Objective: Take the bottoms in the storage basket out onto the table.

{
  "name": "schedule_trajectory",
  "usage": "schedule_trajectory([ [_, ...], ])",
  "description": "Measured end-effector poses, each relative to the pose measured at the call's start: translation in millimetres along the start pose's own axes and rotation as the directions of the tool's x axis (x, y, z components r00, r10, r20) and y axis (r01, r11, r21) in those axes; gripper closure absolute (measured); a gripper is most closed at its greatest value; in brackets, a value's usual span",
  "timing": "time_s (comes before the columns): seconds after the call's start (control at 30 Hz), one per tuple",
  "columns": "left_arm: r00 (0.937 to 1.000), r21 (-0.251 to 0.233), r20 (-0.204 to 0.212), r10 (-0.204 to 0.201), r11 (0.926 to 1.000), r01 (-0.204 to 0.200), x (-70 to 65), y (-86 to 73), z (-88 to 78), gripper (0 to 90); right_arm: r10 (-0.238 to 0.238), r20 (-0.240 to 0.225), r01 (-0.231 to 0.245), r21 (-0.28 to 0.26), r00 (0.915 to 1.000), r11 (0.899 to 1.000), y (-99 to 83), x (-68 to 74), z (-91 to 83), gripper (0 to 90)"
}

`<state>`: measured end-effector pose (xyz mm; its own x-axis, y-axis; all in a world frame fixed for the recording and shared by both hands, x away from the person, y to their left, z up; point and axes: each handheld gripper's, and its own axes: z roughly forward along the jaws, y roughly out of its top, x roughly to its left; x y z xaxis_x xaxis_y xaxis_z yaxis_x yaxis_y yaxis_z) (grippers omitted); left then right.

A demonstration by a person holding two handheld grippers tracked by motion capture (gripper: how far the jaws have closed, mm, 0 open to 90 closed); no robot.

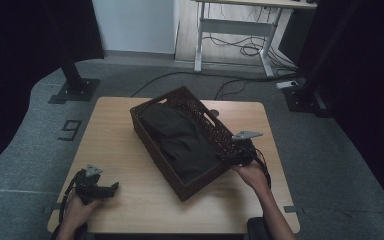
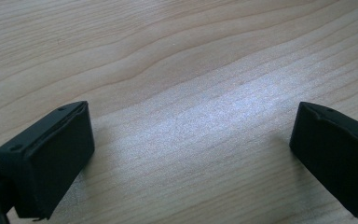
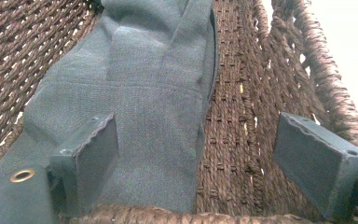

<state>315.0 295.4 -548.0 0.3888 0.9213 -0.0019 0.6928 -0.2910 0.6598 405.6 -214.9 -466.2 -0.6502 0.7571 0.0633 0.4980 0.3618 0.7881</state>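
Note:
A dark brown woven basket (image 1: 151, 145) stands slantwise in the middle of the wooden table (image 1: 125, 200). A dark garment (image 1: 180, 140) lies inside it. My right gripper (image 1: 224, 159) reaches over the basket's right rim, open, with its jaws just above the cloth. In the right gripper view the jaws (image 3: 198, 163) stand wide apart over the dark grey-green fabric (image 3: 135, 102) and the basket wall (image 3: 247, 116); nothing is pinched. A brass eyelet (image 3: 22, 175) shows on the cloth at lower left. My left gripper (image 1: 114, 187) rests open near the table's front left corner, over bare wood (image 2: 191, 126).
A black stand base (image 1: 75, 90) sits on the grey floor beyond the table's left side. A white desk frame (image 1: 235, 30) with loose cables stands at the back. A small round grey knob (image 1: 214, 113) lies on the table behind the basket.

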Motion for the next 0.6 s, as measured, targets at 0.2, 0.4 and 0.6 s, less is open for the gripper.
schedule_trajectory([
  [0.2,1.0,-0.001,-0.001,-0.001,1.0,0.001,-0.1,-0.2,0.0,0.0,0.003,0.003,-0.003,-0.006,1.0,1.0,-4.9,-0.9,-5.8,14.2],
  [0.4,1.0,-0.001,-0.002,-0.002,1.0,0.002,-0.2,-0.3,-0.1,0.0,0.008,0.007,-0.008,-0.006,0.9999,1.0,-10.2,-1.5,-12.4,14.2],
  [0.6,1.0,-0.001,-0.002,-0.002,1.0,0.002,-0.3,-0.4,-0.2,0.0,0.013,0.011,-0.013,-0.005,0.9999,1.0,-15.5,-1.8,-19.5,14.1],
])
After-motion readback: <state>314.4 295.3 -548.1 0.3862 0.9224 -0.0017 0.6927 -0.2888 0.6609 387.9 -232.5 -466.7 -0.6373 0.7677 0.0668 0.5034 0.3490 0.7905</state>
